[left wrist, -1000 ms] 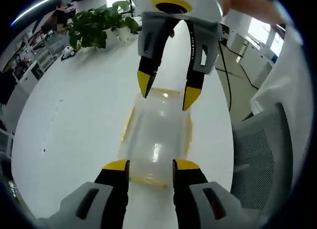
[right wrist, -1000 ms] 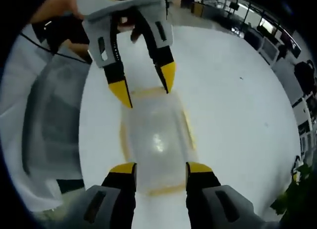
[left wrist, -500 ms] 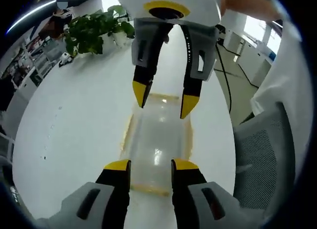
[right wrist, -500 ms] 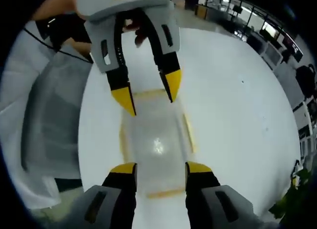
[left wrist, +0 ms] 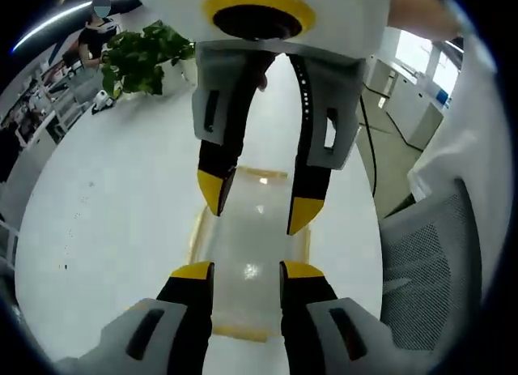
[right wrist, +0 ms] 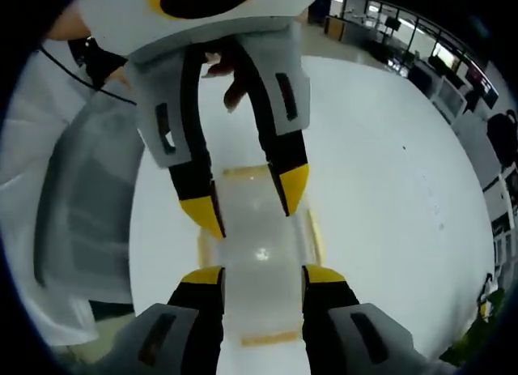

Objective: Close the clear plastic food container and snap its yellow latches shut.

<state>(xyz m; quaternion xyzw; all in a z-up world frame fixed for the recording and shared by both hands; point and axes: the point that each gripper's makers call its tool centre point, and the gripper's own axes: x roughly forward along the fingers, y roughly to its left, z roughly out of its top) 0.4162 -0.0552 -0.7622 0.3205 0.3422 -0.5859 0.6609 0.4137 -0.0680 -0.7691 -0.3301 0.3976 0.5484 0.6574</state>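
Two hand-held grippers face each other over a clear box that lies flat on the white surface. The left hand-held gripper has its jaws spread, one tip each side of the box's near end. In the right gripper view, the right hand-held gripper is spread the same way at its own end. From the left gripper view, the box's long side runs from 6 o'clock up to 12 o'clock, between the two tools. Yellow latches run along its edges, at 9 and 3 o'clock. The box is light and slippery, so a push from one end alone could slide it. A tip that misses a latch could leave the lid loose.
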